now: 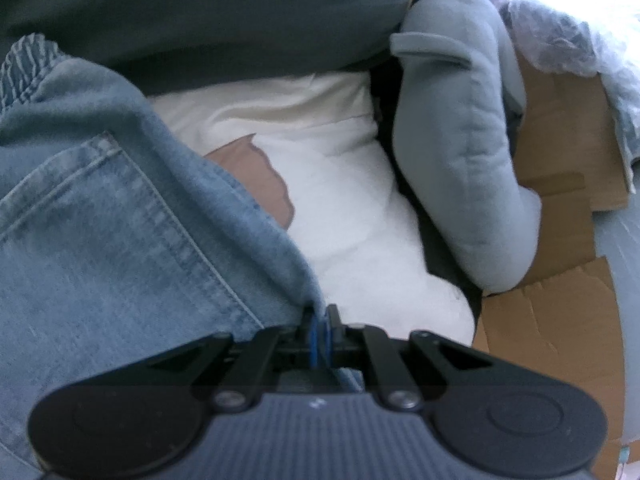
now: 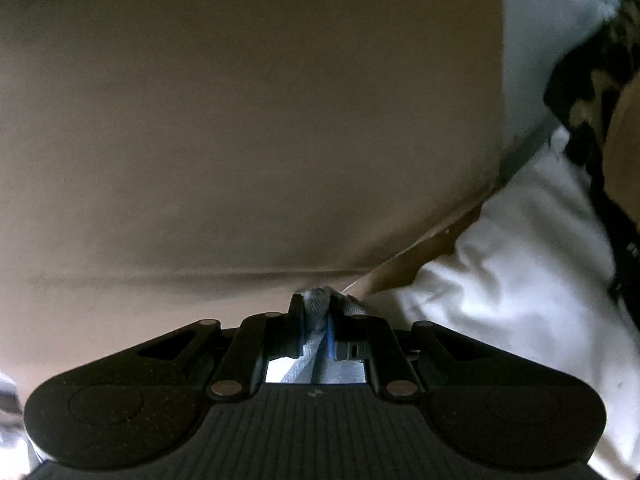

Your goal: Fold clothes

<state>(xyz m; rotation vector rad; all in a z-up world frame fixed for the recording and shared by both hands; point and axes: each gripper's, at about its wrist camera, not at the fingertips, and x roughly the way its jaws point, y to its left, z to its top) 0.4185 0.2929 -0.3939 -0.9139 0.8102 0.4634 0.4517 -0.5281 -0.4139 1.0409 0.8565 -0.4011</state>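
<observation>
Both tools [image 1: 321,312] [image 2: 318,304] clamped, angled downward

Faded denim jeans [image 1: 100,220], matt black plastic left gripper [image 1: 320,316], brown cardboard [image 1: 560,184], soft grey fleece [image 1: 460,140]

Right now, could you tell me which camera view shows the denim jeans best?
The left wrist view: the jeans fill its left side, back pocket and elastic waistband visible, an edge pinched in the left claw. The right wrist view shows only a denim fold in the right claw.

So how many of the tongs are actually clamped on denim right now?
2. The left tongs pinch the edge of the jeans beside the back pocket; the right tongs grip a bunched fold of denim. How the cloth runs between them is hidden.
</observation>
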